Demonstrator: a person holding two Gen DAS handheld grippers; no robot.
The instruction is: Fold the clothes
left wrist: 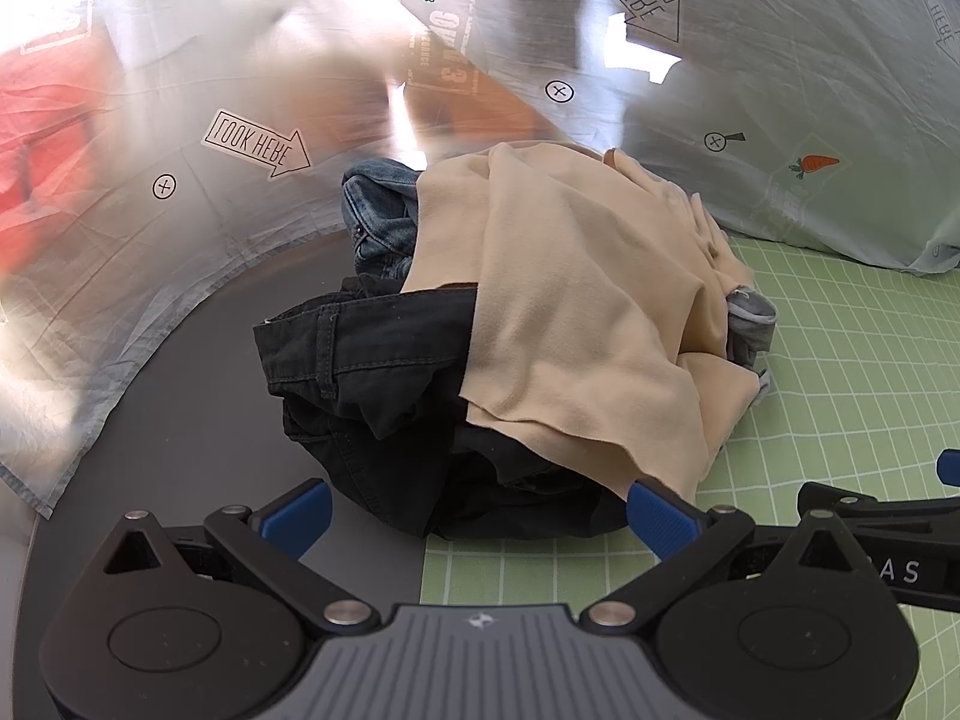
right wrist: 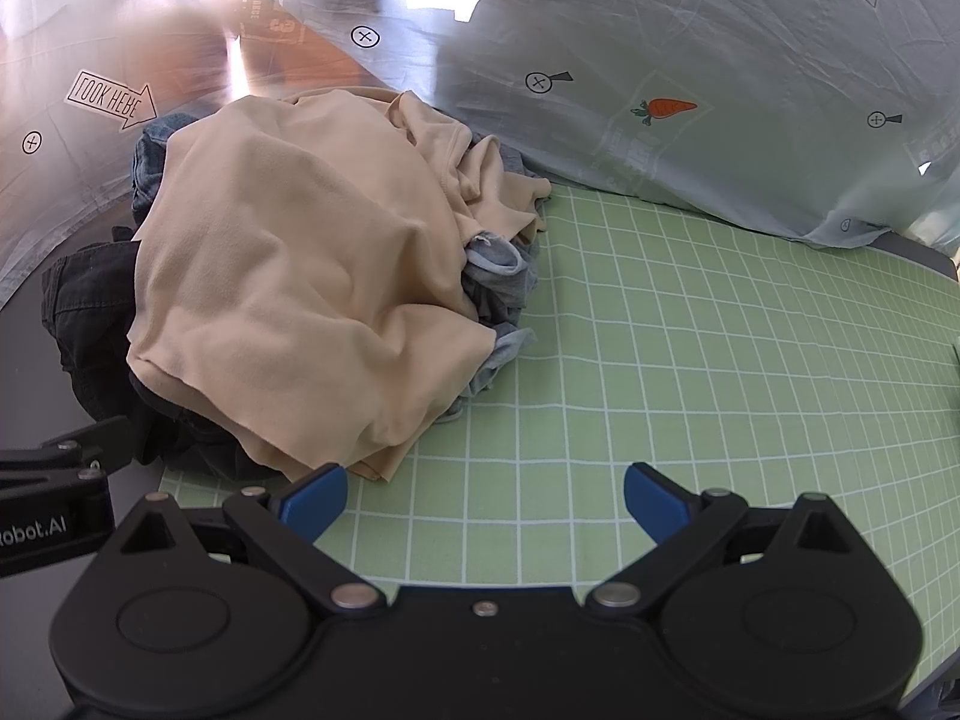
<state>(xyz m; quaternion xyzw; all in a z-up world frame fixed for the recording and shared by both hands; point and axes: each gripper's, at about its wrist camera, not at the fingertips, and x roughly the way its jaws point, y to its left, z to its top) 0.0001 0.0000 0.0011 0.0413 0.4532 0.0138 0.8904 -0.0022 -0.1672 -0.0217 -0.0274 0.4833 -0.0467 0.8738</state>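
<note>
At the bottom of each wrist view, the left hand-held gripper and right hand-held gripper stand released, blue pads spread wide, nothing between them. Beyond, at frame centre, the heap of clothes lies on the dark desk and green gridded cutting mat: a beige knit shirt draped over black trousers, blue denim jeans and a grey garment. A pale printed sheet lies behind.
</note>
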